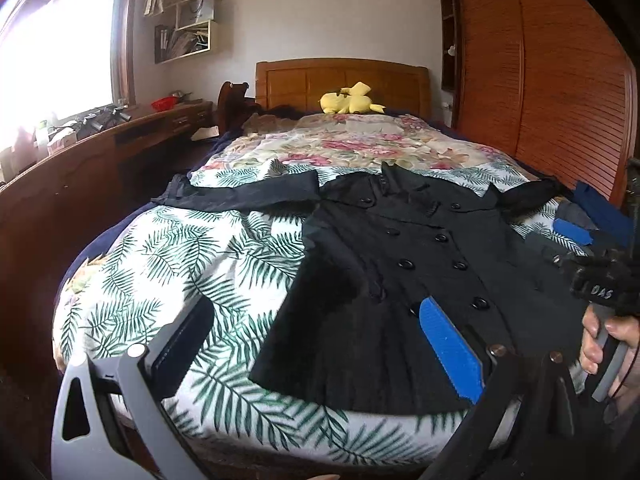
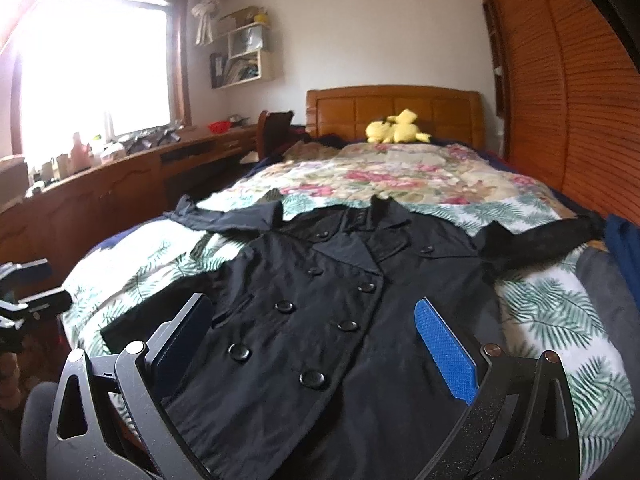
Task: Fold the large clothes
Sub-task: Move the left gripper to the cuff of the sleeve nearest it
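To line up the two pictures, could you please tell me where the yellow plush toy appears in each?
Left wrist view: yellow plush toy, upper centre, by the headboard.
Right wrist view: the toy sits upper centre-right.
Shared landmark: the wooden headboard right behind it.

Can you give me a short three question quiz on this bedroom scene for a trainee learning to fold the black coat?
1. True or false: the black coat lies buttoned-side up with both sleeves spread out.
2. What sits by the headboard? A red pillow; B yellow plush toy; C folded towel.
3. Is the left gripper or the right gripper holding any fabric?

Key: 1 true. 2 B. 3 Neither; both stand open above the coat.
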